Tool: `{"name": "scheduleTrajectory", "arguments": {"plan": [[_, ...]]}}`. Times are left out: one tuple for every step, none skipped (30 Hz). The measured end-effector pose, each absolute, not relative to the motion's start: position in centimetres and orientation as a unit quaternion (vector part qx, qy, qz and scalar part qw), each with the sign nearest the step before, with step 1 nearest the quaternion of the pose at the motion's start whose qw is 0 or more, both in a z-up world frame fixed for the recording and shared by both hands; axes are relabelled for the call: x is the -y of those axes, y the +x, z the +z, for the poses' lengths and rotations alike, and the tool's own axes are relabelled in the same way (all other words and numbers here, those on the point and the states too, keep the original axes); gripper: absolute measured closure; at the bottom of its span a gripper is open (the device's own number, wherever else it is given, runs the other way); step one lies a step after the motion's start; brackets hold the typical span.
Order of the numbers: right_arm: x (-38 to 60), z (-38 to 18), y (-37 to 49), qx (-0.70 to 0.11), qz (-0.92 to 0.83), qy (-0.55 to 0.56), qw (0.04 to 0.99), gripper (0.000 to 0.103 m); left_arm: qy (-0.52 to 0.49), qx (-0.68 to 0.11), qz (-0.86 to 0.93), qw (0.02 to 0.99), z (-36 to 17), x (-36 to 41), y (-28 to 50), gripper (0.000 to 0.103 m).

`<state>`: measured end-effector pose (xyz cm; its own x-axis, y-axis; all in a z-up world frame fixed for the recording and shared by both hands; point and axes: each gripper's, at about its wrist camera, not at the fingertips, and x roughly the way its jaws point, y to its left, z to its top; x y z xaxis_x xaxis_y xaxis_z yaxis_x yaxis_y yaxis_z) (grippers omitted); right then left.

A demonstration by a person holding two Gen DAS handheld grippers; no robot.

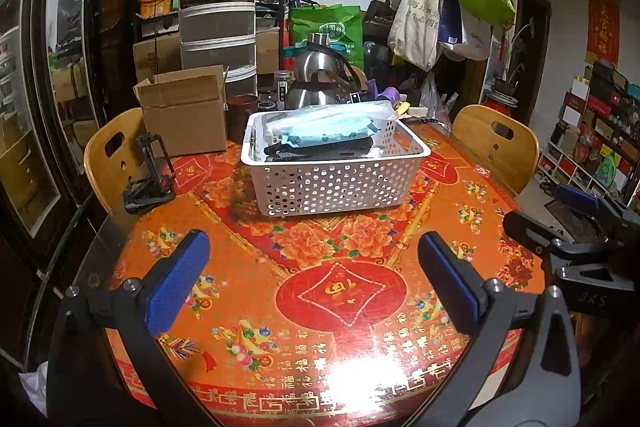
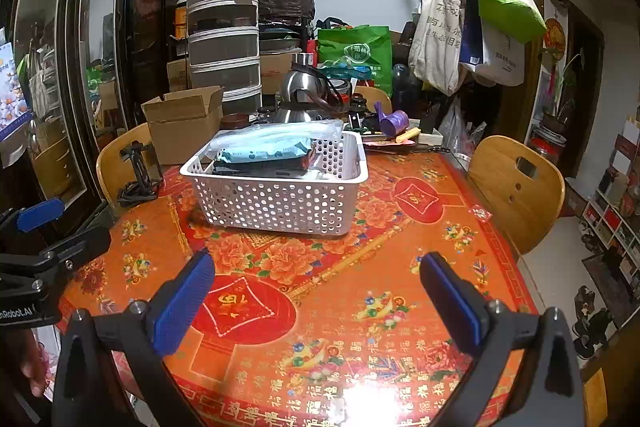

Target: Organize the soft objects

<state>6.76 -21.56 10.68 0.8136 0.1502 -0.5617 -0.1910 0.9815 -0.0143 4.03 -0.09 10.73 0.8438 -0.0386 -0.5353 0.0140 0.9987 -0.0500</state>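
- Left wrist view: left tongs (image 1: 314,281) spread apart, empty, above red worktop (image 1: 460,227); white basket (image 1: 332,187) ahead, holding pale blue packet (image 1: 320,129) on dark soft items.
- Right wrist view: right tongs (image 2: 316,293) spread apart, empty; basket (image 2: 280,203) filled, mid-worktop.
- Progress: no loose soft items seen on worktop; sorting apparently near done.

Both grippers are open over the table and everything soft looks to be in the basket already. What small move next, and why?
Probably ease both grippers back: the left gripper and right gripper are open and empty, and the soft packs already lie in the white basket, with nothing loose on the tablecloth near them.
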Motion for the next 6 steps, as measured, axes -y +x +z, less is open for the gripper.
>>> {"name": "scheduleTrajectory", "arguments": {"plan": [[21.57, 10.69, 6.77, -0.292, 0.090, -0.035, 0.952, 0.001, -0.020, -0.278, -0.014, 0.960, 10.73, 0.07, 3.90, 0.000], [21.62, 10.67, 6.73, -0.292, 0.090, -0.034, 0.952, 0.001, -0.019, -0.276, -0.014, 0.961, 10.74, 0.07, 3.85, 0.000], [21.59, 10.69, 6.77, -0.292, 0.091, -0.034, 0.951, 0.001, -0.018, -0.274, -0.015, 0.961, 10.74, 0.07, 3.79, 0.000], [21.58, 10.69, 6.77, -0.292, 0.091, -0.035, 0.951, 0.001, -0.017, -0.274, -0.016, 0.962, 10.79, 0.06, 3.77, 0.000], [21.59, 10.67, 6.71, -0.292, 0.091, -0.035, 0.951, 0.001, -0.017, -0.273, -0.017, 0.962, 10.81, 0.02, 3.74, 0.000], [21.57, 10.69, 6.77, -0.292, 0.090, -0.035, 0.952, 0.001, -0.017, -0.272, -0.018, 0.962, 10.81, -0.13, 3.70, 0.000]]}}
